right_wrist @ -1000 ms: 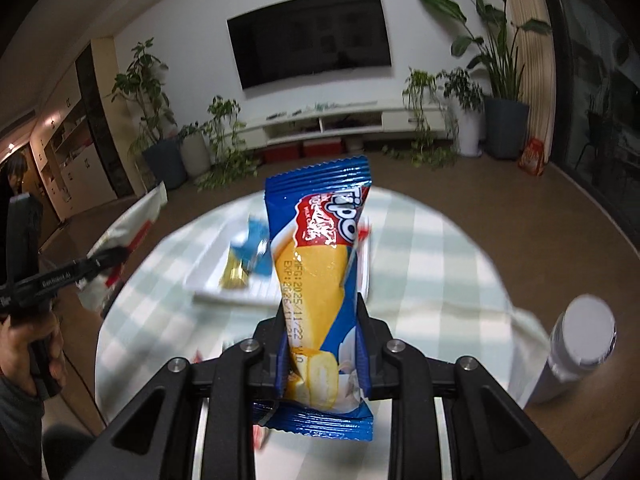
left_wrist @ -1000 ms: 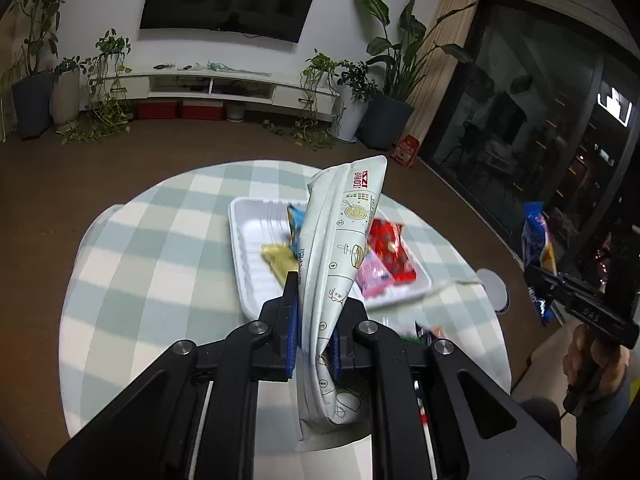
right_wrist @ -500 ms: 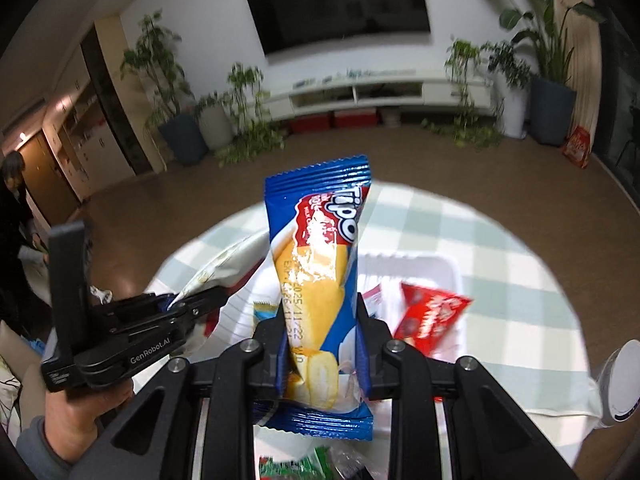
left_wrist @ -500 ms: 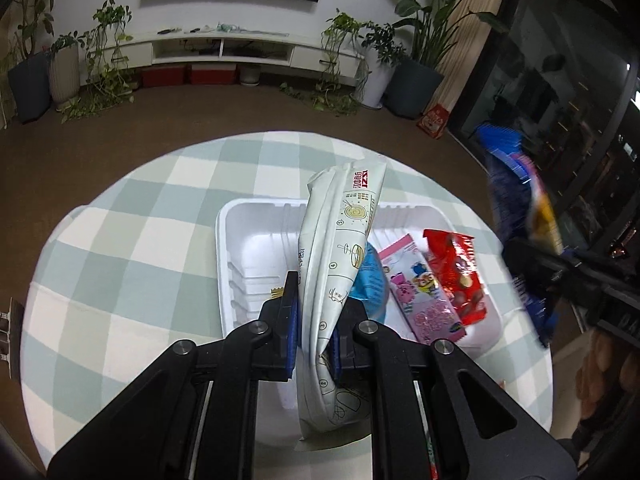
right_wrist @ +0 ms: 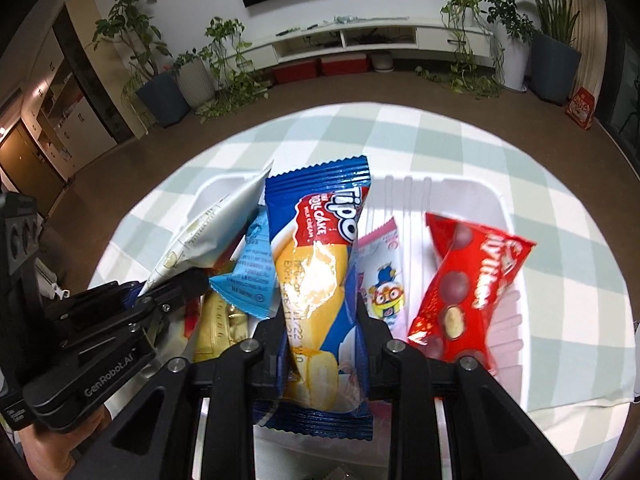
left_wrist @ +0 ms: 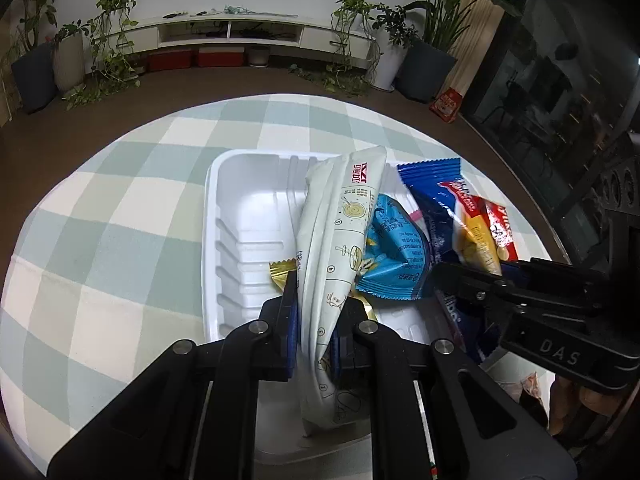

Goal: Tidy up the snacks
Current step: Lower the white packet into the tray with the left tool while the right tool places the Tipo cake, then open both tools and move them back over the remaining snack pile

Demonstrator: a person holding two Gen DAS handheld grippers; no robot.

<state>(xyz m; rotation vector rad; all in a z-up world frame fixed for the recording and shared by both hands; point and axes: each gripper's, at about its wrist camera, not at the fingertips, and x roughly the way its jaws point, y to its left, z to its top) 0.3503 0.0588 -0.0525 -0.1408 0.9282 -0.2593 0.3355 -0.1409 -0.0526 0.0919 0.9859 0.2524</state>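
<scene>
My left gripper (left_wrist: pixel 315 314) is shut on a long white snack packet (left_wrist: pixel 340 240), held upright over the white tray (left_wrist: pixel 240 200). My right gripper (right_wrist: pixel 320 320) is shut on a blue Tipo roll cake pack (right_wrist: pixel 316 256), also above the tray (right_wrist: pixel 460 200). In the tray lie a light blue packet (left_wrist: pixel 394 252), a gold wrapper (right_wrist: pixel 220 328), a pink cartoon packet (right_wrist: pixel 380 272) and a red chocolate-ball bag (right_wrist: pixel 468 280). The blue cake pack (left_wrist: pixel 448 216) shows at the right of the left wrist view, and the white packet (right_wrist: pixel 208 232) at the left of the right wrist view.
The tray sits on a round table with a green and white checked cloth (left_wrist: pixel 100 240). Beyond it are brown floor, a low white TV cabinet (left_wrist: pixel 240 32) and potted plants. A person's hand (right_wrist: pixel 52 448) holds the other gripper's handle.
Both grippers have come down and forward over the tray with their packets still gripped. The two now stand side by side above the snacks in it.
</scene>
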